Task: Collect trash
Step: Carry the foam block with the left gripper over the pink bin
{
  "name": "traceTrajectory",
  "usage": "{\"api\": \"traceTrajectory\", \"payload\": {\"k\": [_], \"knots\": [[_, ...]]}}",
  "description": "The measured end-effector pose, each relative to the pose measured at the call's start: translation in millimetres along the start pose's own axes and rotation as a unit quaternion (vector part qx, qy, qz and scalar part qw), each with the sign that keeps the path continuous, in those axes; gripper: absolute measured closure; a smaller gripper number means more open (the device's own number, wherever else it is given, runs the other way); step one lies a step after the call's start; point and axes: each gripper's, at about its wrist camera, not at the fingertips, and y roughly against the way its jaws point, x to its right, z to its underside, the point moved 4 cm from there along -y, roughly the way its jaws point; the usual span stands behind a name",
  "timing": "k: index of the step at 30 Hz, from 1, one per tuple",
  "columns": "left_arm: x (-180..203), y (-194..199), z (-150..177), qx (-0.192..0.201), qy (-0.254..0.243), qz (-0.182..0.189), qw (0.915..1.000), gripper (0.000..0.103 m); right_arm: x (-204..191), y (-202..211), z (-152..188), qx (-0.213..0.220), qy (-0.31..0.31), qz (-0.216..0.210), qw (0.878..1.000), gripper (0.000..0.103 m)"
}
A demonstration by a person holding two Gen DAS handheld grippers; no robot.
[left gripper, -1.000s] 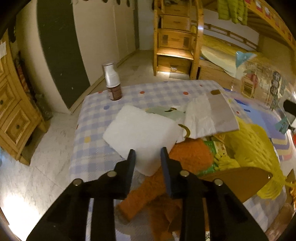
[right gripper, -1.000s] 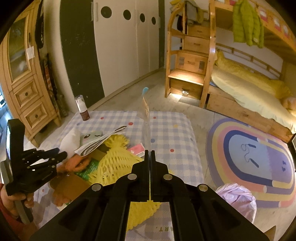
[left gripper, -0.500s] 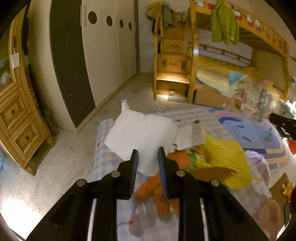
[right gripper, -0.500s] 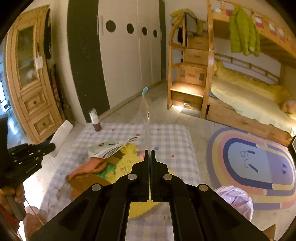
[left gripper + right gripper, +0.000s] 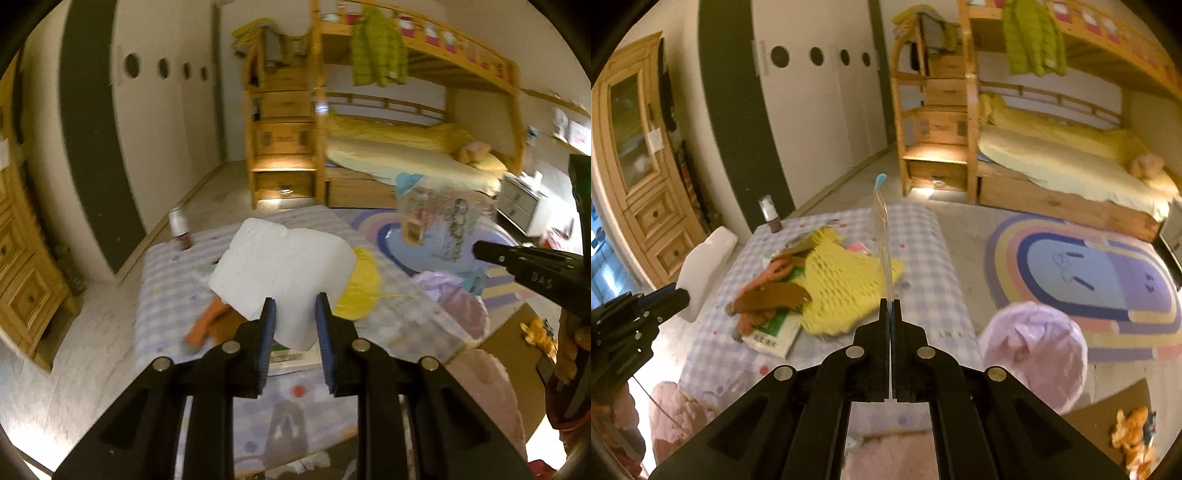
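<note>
My left gripper [image 5: 294, 306] is shut on a white foam slab [image 5: 280, 266] and holds it in the air above the checked table [image 5: 166, 280]. The right wrist view shows that gripper [image 5: 681, 296] and the foam slab [image 5: 705, 264] at the table's left edge. My right gripper [image 5: 890, 303] is shut on a clear plastic wrapper [image 5: 882, 232] with a blue tip that stands up from the jaws. In the left wrist view the right gripper [image 5: 480, 253] carries the wrapper [image 5: 432, 218] above a pink trash bag [image 5: 458, 306].
On the table [image 5: 923, 258] lie a yellow foam net [image 5: 842, 280], orange scraps [image 5: 753, 291], brown card [image 5: 772, 295], a green-and-white booklet [image 5: 772, 334] and a small bottle [image 5: 770, 214]. The pink bag [image 5: 1034, 350] sits on the floor by a rainbow rug [image 5: 1089, 269].
The left gripper lifted the foam slab off the table and drew back with it. Both grippers rose and pulled away from the table, and the right one kept its wrapper.
</note>
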Motion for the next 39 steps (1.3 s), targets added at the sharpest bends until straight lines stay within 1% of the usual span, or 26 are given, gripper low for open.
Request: {"api": "traceTrajectory", "payload": {"k": [5, 12, 16, 18, 23, 28, 33, 36, 38, 39], "knots": [[55.4, -13.9, -4.1, -0.004, -0.034, 0.051, 0.9981, 0.082, 27.6, 14.4, 14.8, -0.004, -0.026, 0.022, 0.999, 0.103], [123.5, -49.6, -13.1, -0.014, -0.078, 0.114, 0.9903, 0.081, 80.7, 30.3, 36.3, -0.007, -0.07, 0.07, 0.995, 0.103], [155.2, -72.9, -16.5, -0.026, -0.101, 0.135, 0.9853, 0.081, 112.7, 30.4, 48.6, -0.013, -0.096, 0.098, 0.99, 0.103], [168.4, -85.2, -18.5, -0.032, -0.112, 0.144, 0.9827, 0.081, 131.4, 27.0, 54.3, -0.018, -0.111, 0.114, 0.987, 0.103], [205.2, -119.4, -27.5, -0.042, -0.138, 0.164, 0.9758, 0.081, 166.8, 15.0, 65.5, -0.03, -0.135, 0.135, 0.981, 0.103], [238.2, -158.7, -36.5, -0.062, -0.149, 0.192, 0.968, 0.08, 204.1, -14.3, 73.5, -0.055, -0.157, 0.156, 0.974, 0.103], [266.1, -191.7, -35.2, -0.085, -0.156, 0.217, 0.9598, 0.078, 233.2, -42.9, 81.9, -0.074, -0.174, 0.165, 0.968, 0.103], [277.1, -211.3, -36.9, -0.095, -0.152, 0.226, 0.9575, 0.074, 242.9, -55.4, 85.9, -0.082, -0.182, 0.165, 0.966, 0.102], [276.0, -218.5, -38.6, -0.102, -0.147, 0.225, 0.9577, 0.064, 249.7, -66.4, 88.8, -0.088, -0.185, 0.166, 0.965, 0.098], [274.8, -220.9, -38.8, -0.107, -0.144, 0.225, 0.9578, 0.055, 252.5, -71.6, 90.1, -0.091, -0.188, 0.163, 0.964, 0.097]]}}
